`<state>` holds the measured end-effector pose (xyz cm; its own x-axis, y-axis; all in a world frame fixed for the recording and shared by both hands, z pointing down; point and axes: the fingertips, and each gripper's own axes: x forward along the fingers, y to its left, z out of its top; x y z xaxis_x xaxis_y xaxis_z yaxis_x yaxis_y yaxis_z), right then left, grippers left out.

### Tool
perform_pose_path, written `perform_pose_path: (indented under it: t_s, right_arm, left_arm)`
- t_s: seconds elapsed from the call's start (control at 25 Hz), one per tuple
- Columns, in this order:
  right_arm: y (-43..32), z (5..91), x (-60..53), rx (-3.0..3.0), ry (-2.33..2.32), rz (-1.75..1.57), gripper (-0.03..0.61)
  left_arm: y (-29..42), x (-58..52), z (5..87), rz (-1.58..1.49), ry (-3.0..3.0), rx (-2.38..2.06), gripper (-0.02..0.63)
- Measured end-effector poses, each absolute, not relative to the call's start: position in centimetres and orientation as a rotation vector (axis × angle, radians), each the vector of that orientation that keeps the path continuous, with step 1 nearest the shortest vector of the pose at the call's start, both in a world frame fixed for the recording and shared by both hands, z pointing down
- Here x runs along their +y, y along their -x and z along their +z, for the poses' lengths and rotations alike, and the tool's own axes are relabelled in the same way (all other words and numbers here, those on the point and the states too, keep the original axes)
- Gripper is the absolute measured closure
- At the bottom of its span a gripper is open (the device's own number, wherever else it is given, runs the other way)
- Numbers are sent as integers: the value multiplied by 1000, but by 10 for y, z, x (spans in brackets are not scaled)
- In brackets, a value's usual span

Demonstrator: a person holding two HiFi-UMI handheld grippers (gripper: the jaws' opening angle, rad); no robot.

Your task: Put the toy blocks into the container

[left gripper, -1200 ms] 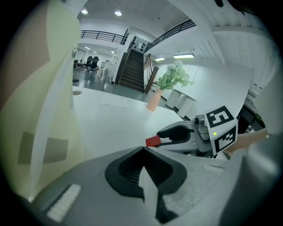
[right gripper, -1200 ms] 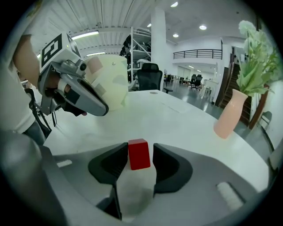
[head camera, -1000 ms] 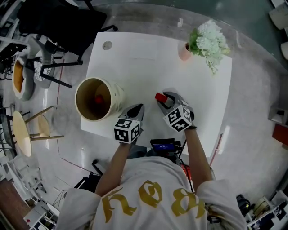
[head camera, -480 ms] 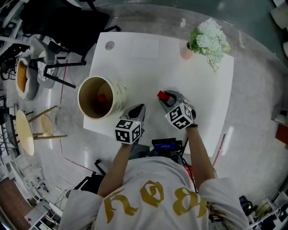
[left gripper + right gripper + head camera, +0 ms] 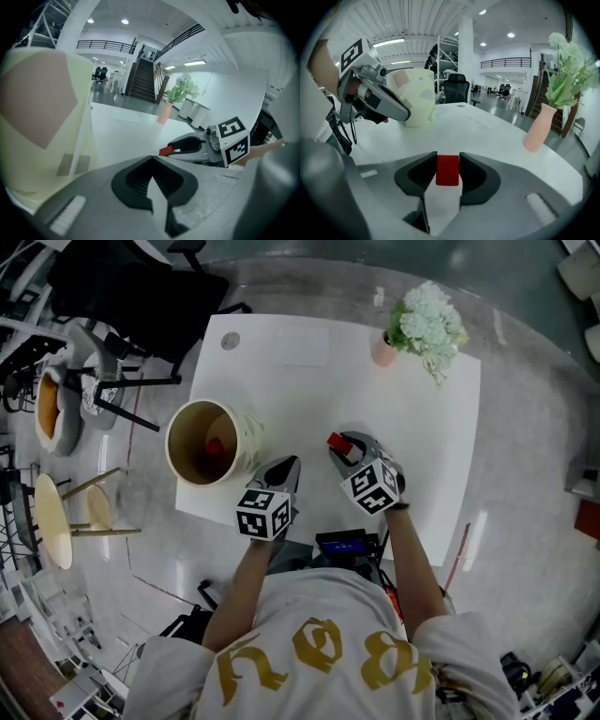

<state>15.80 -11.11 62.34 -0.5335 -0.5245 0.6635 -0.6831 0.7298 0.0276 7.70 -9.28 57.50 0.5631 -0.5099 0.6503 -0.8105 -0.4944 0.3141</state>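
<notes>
Over the table (image 5: 309, 371) your right gripper (image 5: 338, 445) grips a red block (image 5: 447, 170), likely bound for the bucket (image 5: 247, 432); your left gripper (image 5: 292, 465) is clenched, empty.

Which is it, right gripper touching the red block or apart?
Touching. In the right gripper view, the right gripper presses both pads on the red block, no gap.

Side by side over the near edge of the table (image 5: 309, 381): the left gripper (image 5: 292, 463) and right gripper (image 5: 337, 444), a toy block (image 5: 447, 169) between the right's jaws. The container (image 5: 246, 439), another block (image 5: 214, 446) inside, stands just left of both; a vase (image 5: 382, 350) stands well beyond the right gripper.
</notes>
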Motion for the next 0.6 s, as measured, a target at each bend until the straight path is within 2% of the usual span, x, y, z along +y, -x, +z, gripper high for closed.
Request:
perform_pose_path:
  t_s: [0.6]
  right_arm:
    - [-163, 568, -107, -2337, -1077, 330, 410]
  left_arm:
    - [-85, -98, 527, 604, -2305, -1082, 612]
